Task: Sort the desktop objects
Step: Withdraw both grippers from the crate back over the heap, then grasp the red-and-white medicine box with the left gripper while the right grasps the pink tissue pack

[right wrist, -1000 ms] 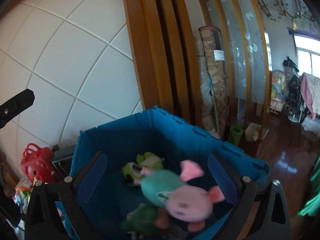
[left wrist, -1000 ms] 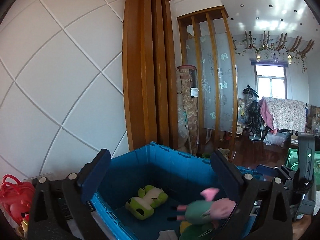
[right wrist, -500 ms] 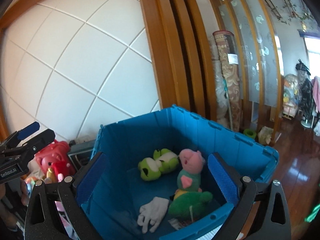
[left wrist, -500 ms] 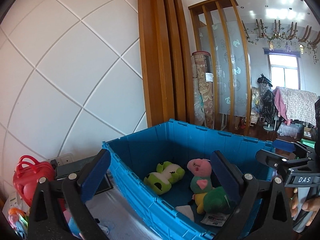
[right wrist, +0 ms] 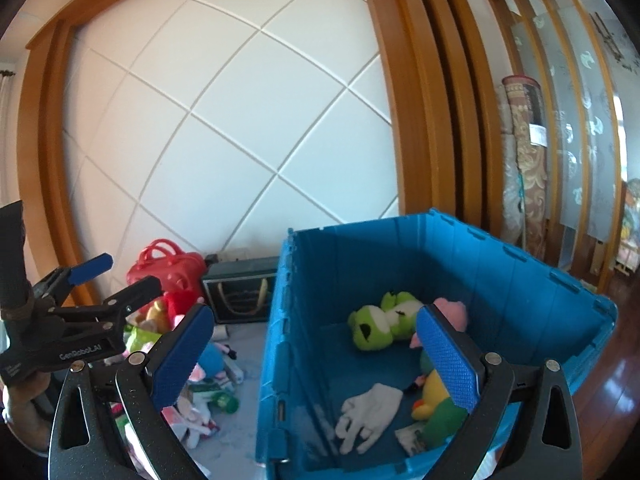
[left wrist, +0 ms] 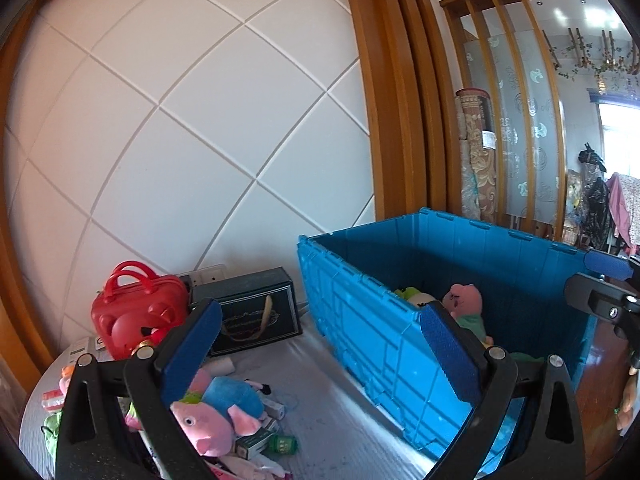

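Both our grippers, left [left wrist: 320, 356] and right [right wrist: 314, 358], gape wide, empty. Reaching the pig [left wrist: 212, 412] below-left, we risk snagging clutter or bumping the bin [left wrist: 372, 328].

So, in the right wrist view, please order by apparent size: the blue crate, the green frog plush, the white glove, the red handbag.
1. blue crate, clearly largest.
2. red handbag.
3. green frog plush and white glove look about alike; no ranking.
The handbag is partly hidden and stands farther away, so its place is unsure.

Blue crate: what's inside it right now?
The blue crate holds a green frog plush, a white glove, a pink pig plush and a green-yellow plush, both partly hidden by the right claw.
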`<action>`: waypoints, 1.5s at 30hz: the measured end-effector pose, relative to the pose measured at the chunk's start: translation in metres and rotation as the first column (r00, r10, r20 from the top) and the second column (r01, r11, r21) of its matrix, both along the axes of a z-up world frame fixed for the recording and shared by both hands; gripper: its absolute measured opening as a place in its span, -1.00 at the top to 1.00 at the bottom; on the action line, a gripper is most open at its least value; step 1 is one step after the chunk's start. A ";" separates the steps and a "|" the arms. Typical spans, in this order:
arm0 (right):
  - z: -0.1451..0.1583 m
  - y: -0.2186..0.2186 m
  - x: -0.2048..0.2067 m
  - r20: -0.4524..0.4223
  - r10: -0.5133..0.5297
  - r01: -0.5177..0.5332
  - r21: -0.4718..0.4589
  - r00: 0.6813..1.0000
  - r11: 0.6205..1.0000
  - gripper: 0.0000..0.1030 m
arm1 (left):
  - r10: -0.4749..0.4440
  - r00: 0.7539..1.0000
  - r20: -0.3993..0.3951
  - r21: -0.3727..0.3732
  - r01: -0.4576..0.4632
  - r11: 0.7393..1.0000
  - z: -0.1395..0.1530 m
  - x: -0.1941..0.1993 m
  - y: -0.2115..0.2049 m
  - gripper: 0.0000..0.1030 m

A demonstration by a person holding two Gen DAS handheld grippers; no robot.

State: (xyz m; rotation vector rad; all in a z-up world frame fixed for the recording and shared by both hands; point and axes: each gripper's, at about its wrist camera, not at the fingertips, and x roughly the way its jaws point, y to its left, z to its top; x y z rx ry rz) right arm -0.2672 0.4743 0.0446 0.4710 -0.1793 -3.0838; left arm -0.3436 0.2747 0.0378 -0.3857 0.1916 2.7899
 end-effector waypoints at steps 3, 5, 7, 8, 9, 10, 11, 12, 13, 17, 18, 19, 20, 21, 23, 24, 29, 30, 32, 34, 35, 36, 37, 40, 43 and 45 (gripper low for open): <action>-0.004 -0.016 -0.004 0.003 0.036 -0.036 0.000 0.999 0.999 -0.99 | 0.054 0.998 0.016 0.008 -0.054 0.999 -0.011 0.002 -0.025 -0.97; -0.008 -0.027 -0.007 0.007 0.055 -0.055 -0.001 0.998 0.998 -0.99 | 0.089 0.996 0.023 0.015 -0.090 0.996 -0.018 0.005 -0.045 -0.97; -0.011 -0.039 -0.009 0.018 0.072 -0.072 -0.003 0.997 0.997 -0.99 | 0.119 0.993 0.029 0.016 -0.119 0.993 -0.027 0.007 -0.064 -0.97; -0.012 -0.046 -0.010 0.024 0.086 -0.086 -0.001 0.996 0.996 -0.99 | 0.131 0.991 0.034 0.016 -0.132 0.991 -0.031 0.008 -0.074 -0.97; -0.014 -0.055 -0.012 0.031 0.097 -0.097 0.006 0.995 0.995 -0.99 | 0.147 0.988 0.042 0.018 -0.148 0.989 -0.036 0.007 -0.085 -0.97; -0.015 -0.063 -0.014 0.040 0.101 -0.102 0.017 0.994 0.995 -0.99 | 0.162 0.985 0.051 0.021 -0.163 0.986 -0.040 0.007 -0.098 -0.97; -0.018 -0.073 -0.017 0.050 0.108 -0.110 0.028 0.993 0.994 -1.00 | 0.174 0.983 0.059 0.021 -0.175 0.984 -0.045 0.007 -0.110 -0.97; -0.020 -0.083 -0.021 0.063 0.116 -0.118 0.030 0.991 0.993 -1.00 | 0.184 0.981 0.069 0.016 -0.185 0.983 -0.049 0.008 -0.123 -0.97; -0.023 -0.093 -0.025 0.074 0.125 -0.127 0.026 0.989 0.991 -0.99 | 0.198 0.977 0.077 0.005 -0.198 0.980 -0.053 0.007 -0.137 -0.97; -0.035 -0.137 -0.040 0.121 0.174 -0.176 0.007 0.977 0.984 -1.00 | 0.262 0.960 0.104 -0.043 -0.259 0.965 -0.069 0.010 -0.197 -0.97; -0.039 -0.149 -0.044 0.133 0.181 -0.184 0.009 0.974 0.983 -0.99 | 0.282 0.953 0.113 -0.050 -0.278 0.959 -0.071 0.008 -0.213 -0.97; -0.043 -0.161 -0.048 0.146 0.190 -0.193 0.006 0.971 0.981 -0.99 | 0.298 0.946 0.125 -0.053 -0.293 0.955 -0.075 0.009 -0.230 -0.97; -0.047 -0.172 -0.053 0.159 0.200 -0.202 -0.003 0.967 0.979 -1.00 | 0.311 0.940 0.138 -0.056 -0.306 0.950 -0.080 0.010 -0.247 -0.97; -0.053 -0.182 -0.059 0.176 0.215 -0.215 -0.020 0.961 0.976 -0.99 | 0.325 0.934 0.151 -0.062 -0.319 0.946 -0.084 0.010 -0.262 -0.97; -0.065 -0.200 -0.067 0.196 0.246 -0.239 -0.057 0.949 0.969 -0.99 | 0.344 0.922 0.178 -0.081 -0.335 0.939 -0.094 0.009 -0.291 -0.97; -0.072 -0.210 -0.071 0.209 0.262 -0.254 -0.065 0.942 0.965 -0.99 | 0.351 0.918 0.186 -0.093 -0.339 0.936 -0.099 0.010 -0.303 -0.97; -0.120 -0.259 -0.090 0.327 0.311 -0.301 -0.080 0.893 0.950 -0.99 | 0.380 0.895 0.231 -0.107 -0.365 0.925 -0.120 0.007 -0.353 -0.97; -0.130 -0.267 -0.092 0.355 0.338 -0.324 -0.101 0.871 0.941 -0.99 | 0.381 0.891 0.245 -0.110 -0.365 0.924 -0.125 0.006 -0.358 -0.97; -0.151 -0.284 -0.096 0.414 0.409 -0.393 -0.129 0.813 0.911 -0.99 | 0.381 0.883 0.274 -0.118 -0.362 0.925 -0.136 0.004 -0.366 -0.97; -0.174 -0.302 -0.094 0.476 0.461 -0.479 -0.093 0.749 0.873 -0.99 | 0.379 0.877 0.295 -0.121 -0.359 0.925 -0.146 0.004 -0.370 -0.97; -0.187 -0.311 -0.092 0.509 0.480 -0.524 -0.065 0.715 0.849 -0.99 | 0.382 0.873 0.304 -0.124 -0.361 0.924 -0.150 0.004 -0.371 -0.97; -0.201 -0.318 -0.091 0.546 0.485 -0.562 -0.030 0.684 0.827 -0.99 | 0.385 0.868 0.314 -0.124 -0.365 0.923 -0.154 0.003 -0.373 -0.97; -0.215 -0.324 -0.092 0.585 0.486 -0.597 -0.003 0.649 0.802 -0.99 | 0.388 0.862 0.326 -0.121 -0.369 0.921 -0.157 0.003 -0.374 -0.97; -0.253 -0.330 -0.101 0.690 0.461 -0.665 0.041 0.558 0.745 -0.98 | 0.392 0.852 0.347 -0.124 -0.373 0.920 -0.165 0.001 -0.375 -0.97; -0.275 -0.323 -0.114 0.735 0.472 -0.689 -0.009 0.486 0.724 -0.98 | 0.409 0.833 0.372 -0.119 -0.394 0.911 -0.172 -0.002 -0.377 -0.97; -0.284 -0.319 -0.122 0.742 0.509 -0.702 -0.072 0.437 0.708 -0.98 | 0.418 0.814 0.403 -0.098 -0.415 0.904 -0.178 -0.006 -0.381 -0.97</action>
